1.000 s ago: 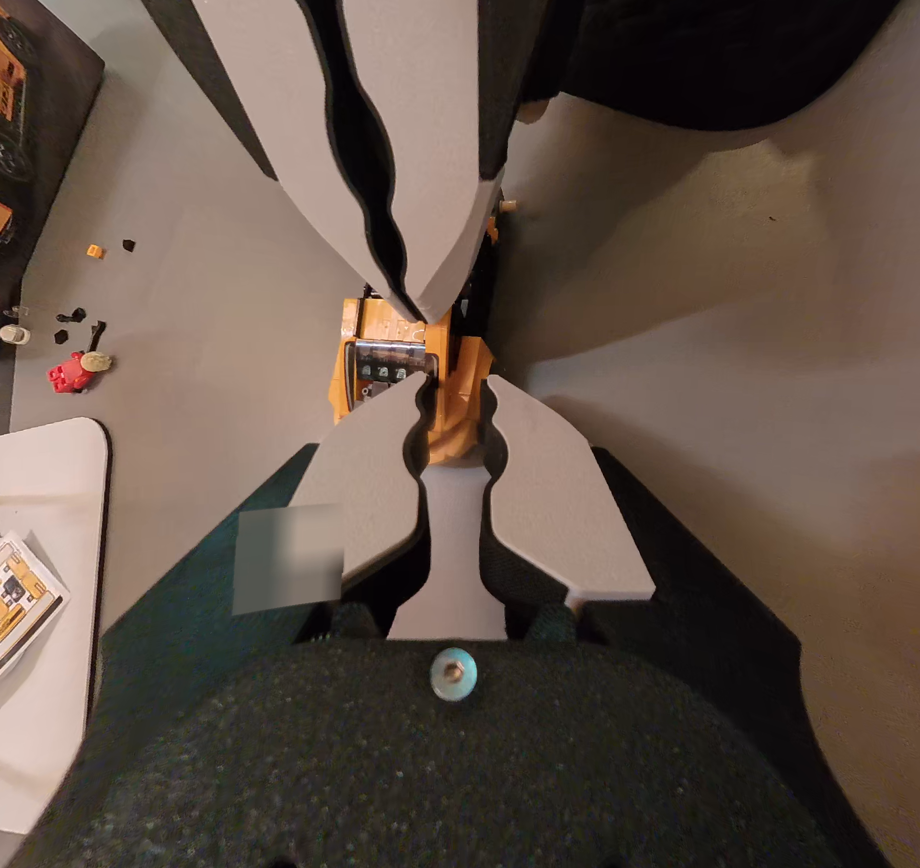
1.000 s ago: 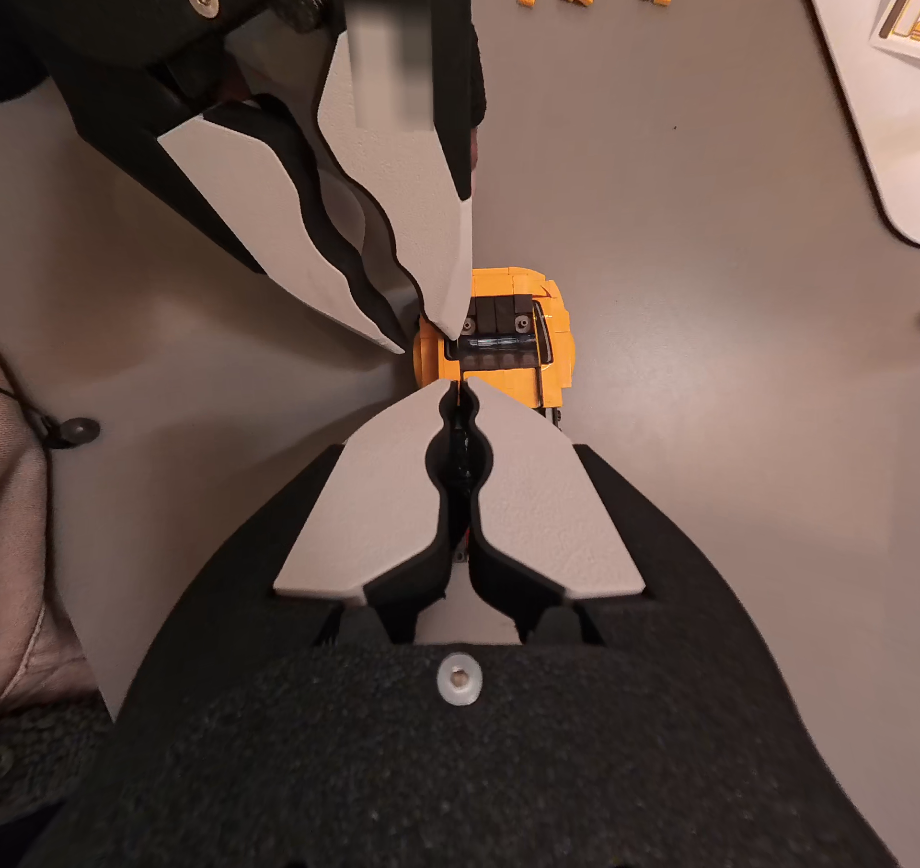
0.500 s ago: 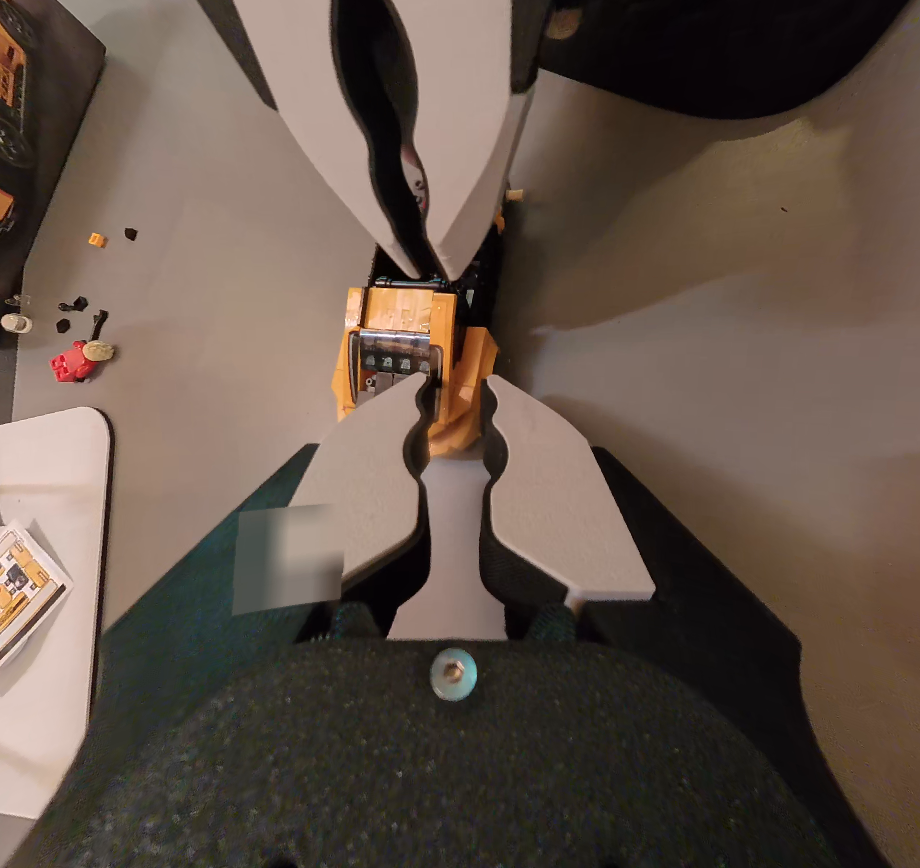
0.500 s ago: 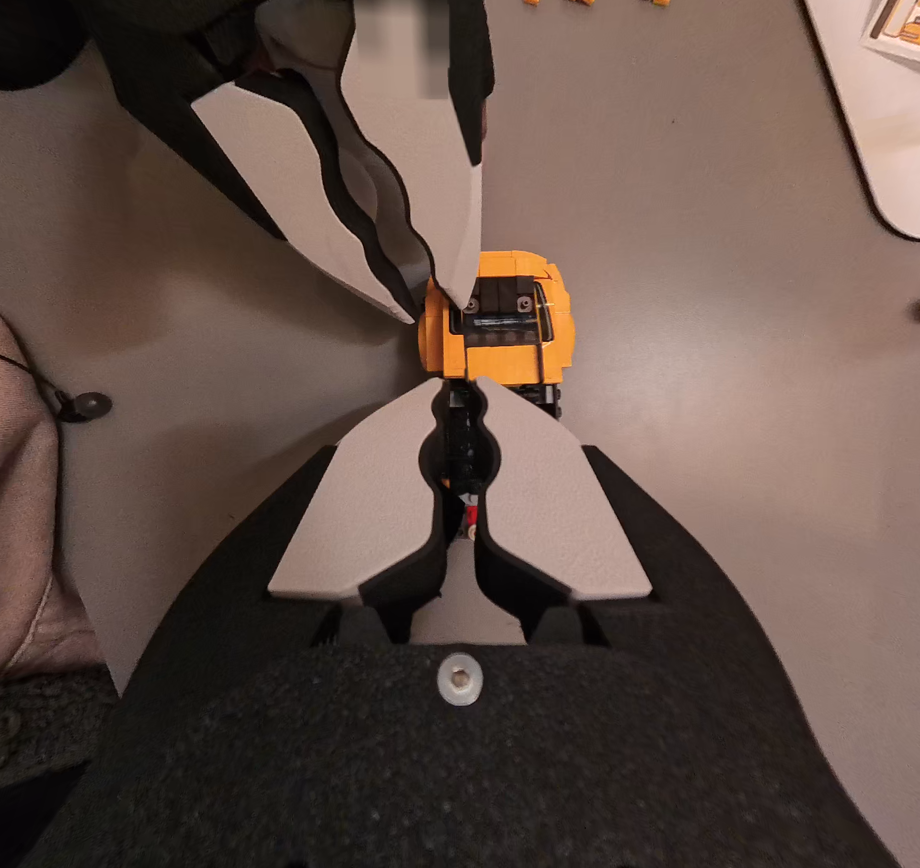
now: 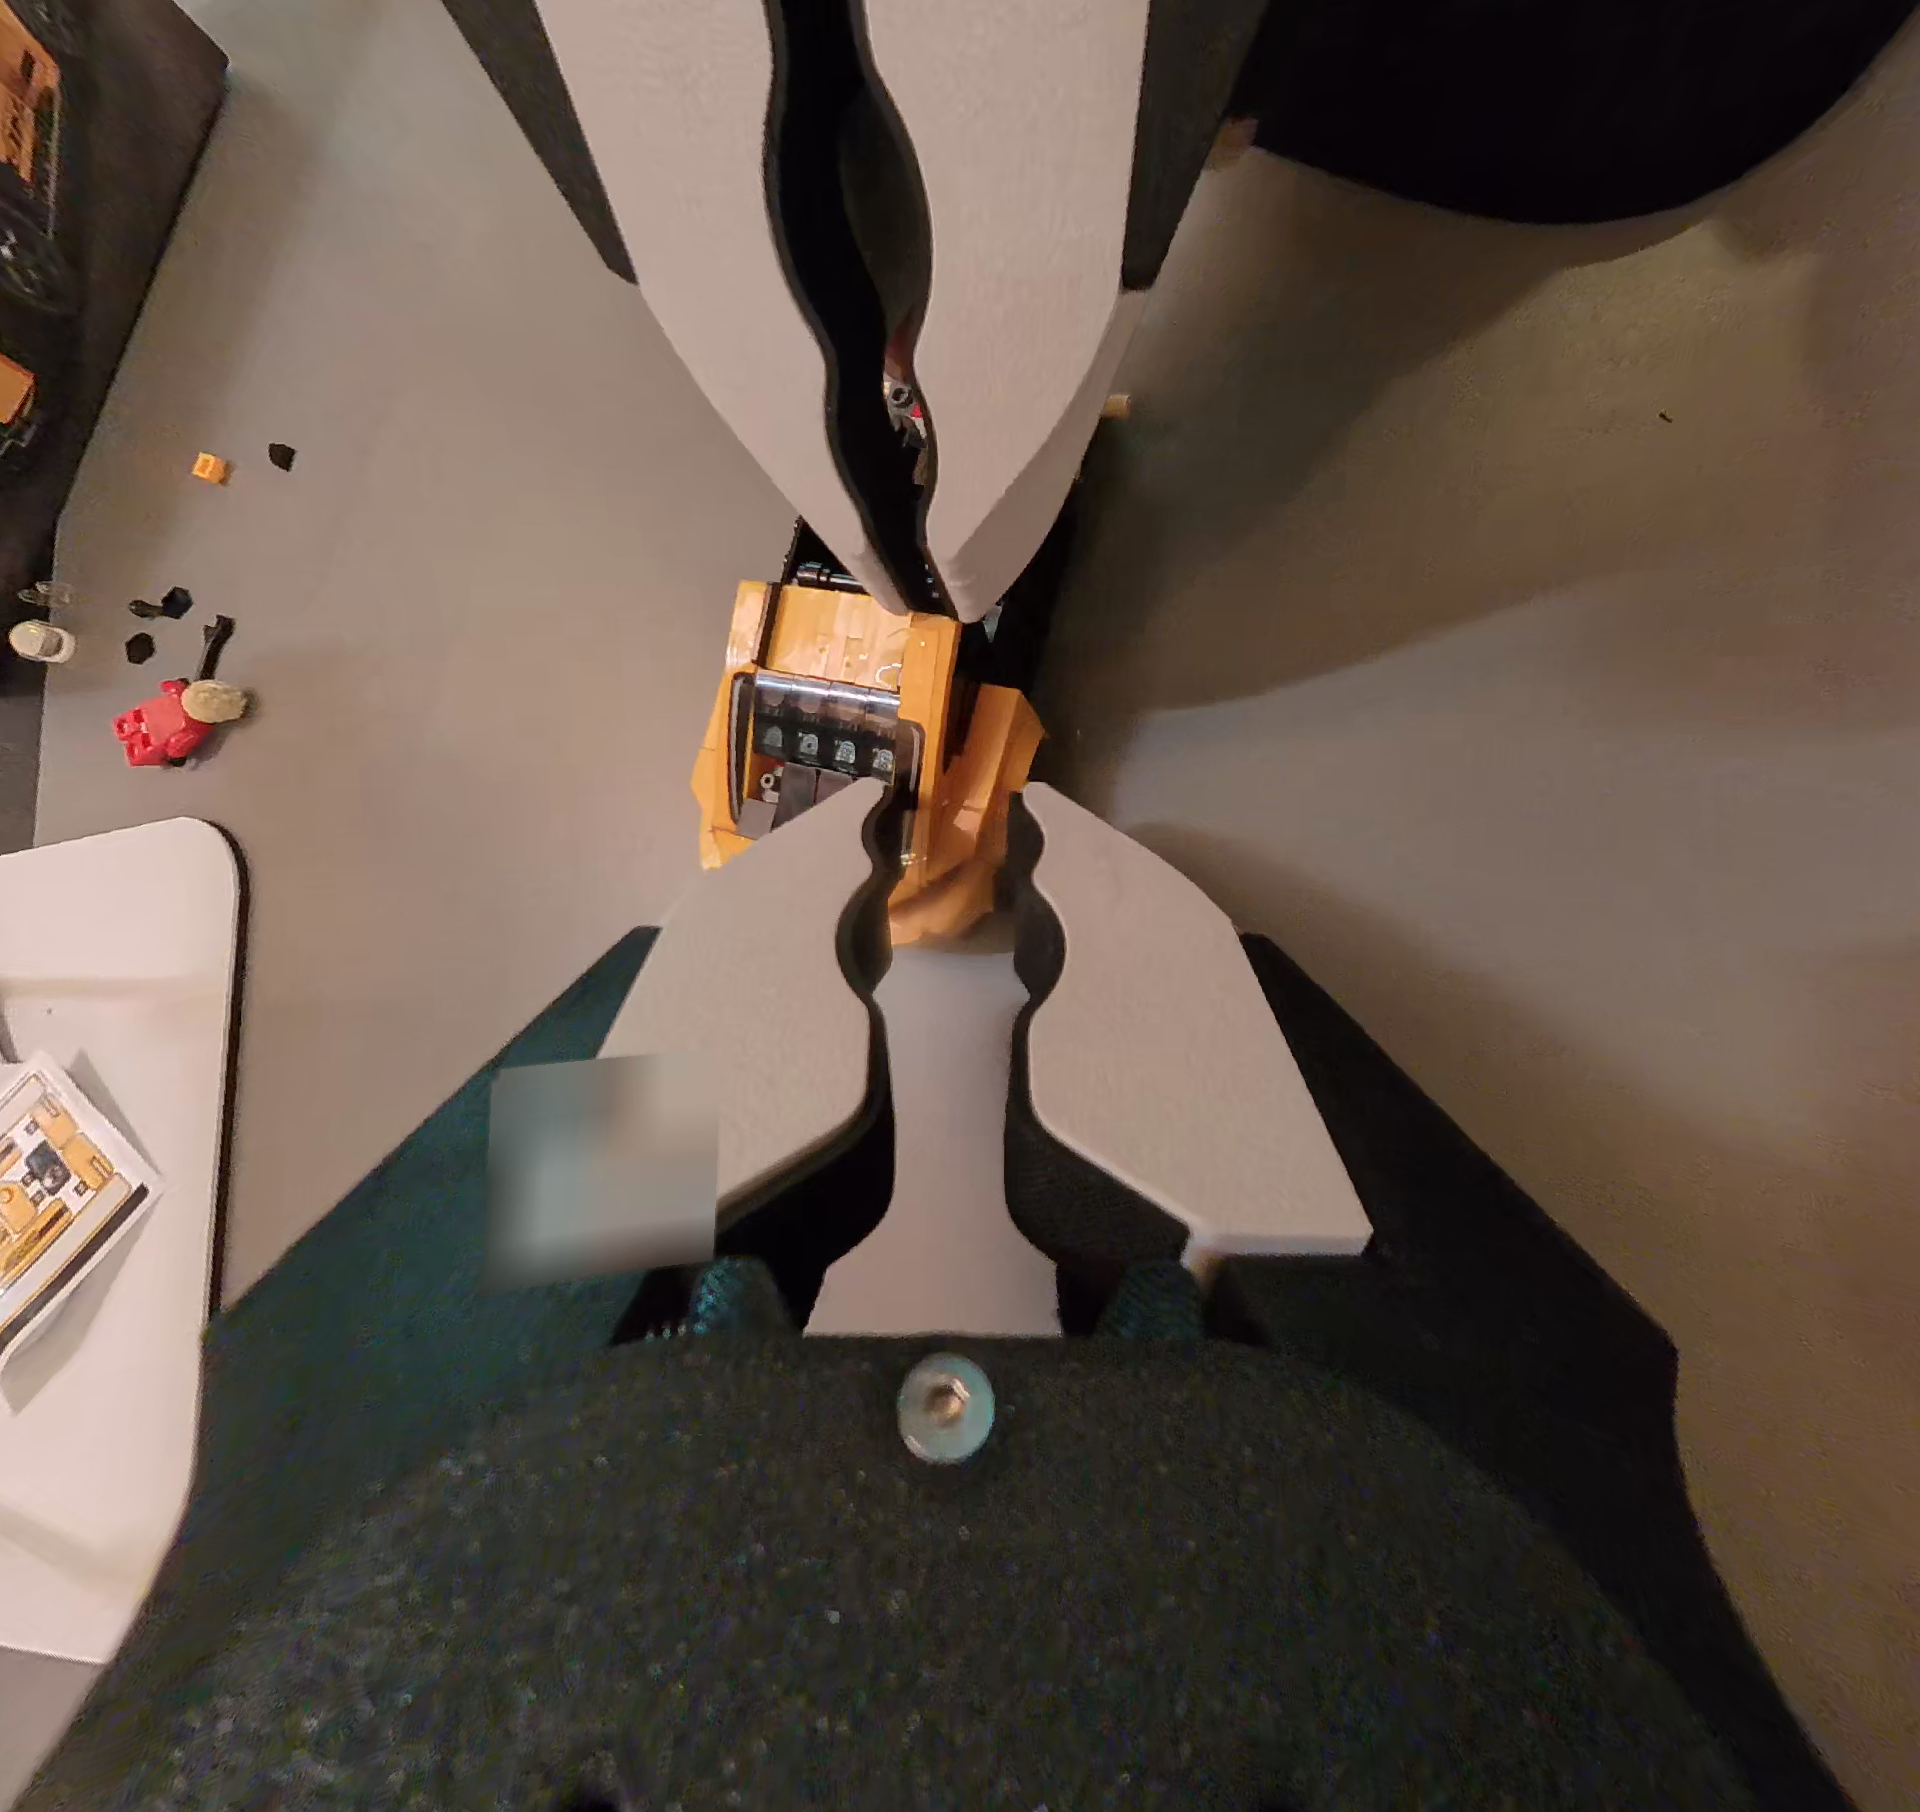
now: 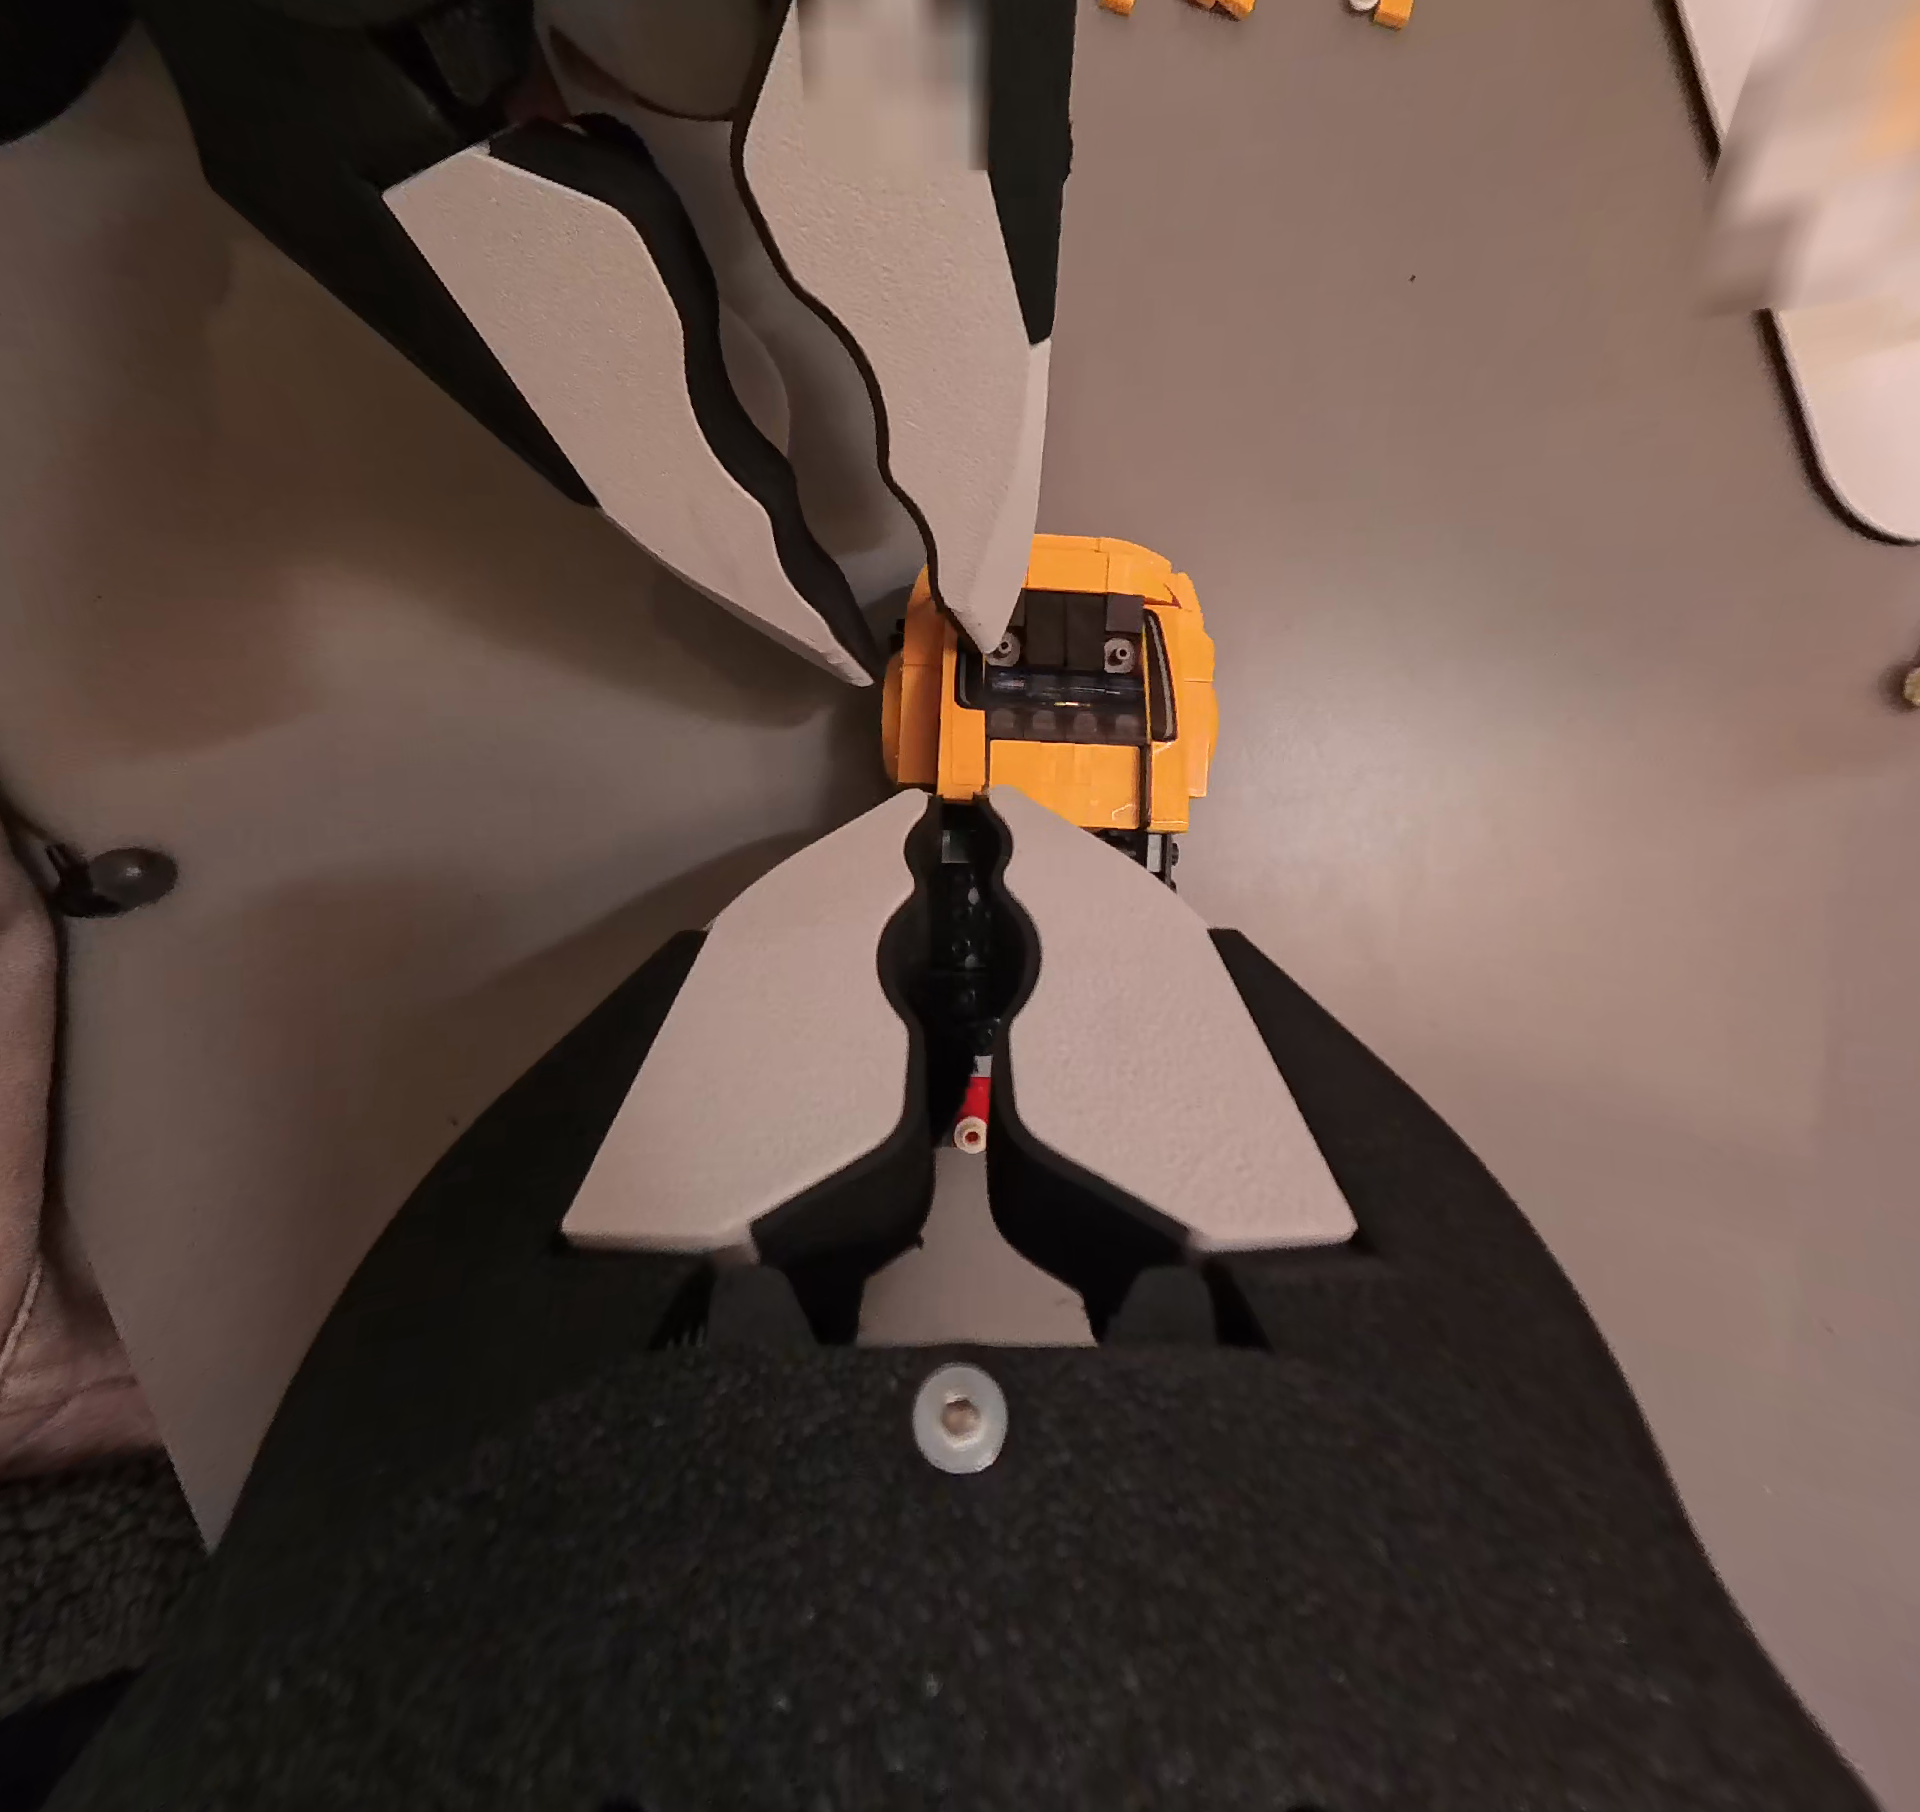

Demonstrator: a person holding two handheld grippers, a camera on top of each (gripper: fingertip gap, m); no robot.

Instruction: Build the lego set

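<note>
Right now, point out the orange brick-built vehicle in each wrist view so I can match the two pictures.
Left wrist view: orange brick-built vehicle at centre, just beyond this hand-held gripper's fingertips.
Right wrist view: orange brick-built vehicle just above centre, past this hand-held gripper's fingertips.
Shared landmark: its dark windscreen strip.

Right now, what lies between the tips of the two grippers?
The orange brick-built vehicle: the left gripper grips one end, and the right gripper meets the other end. Both wrist views show it.
</note>
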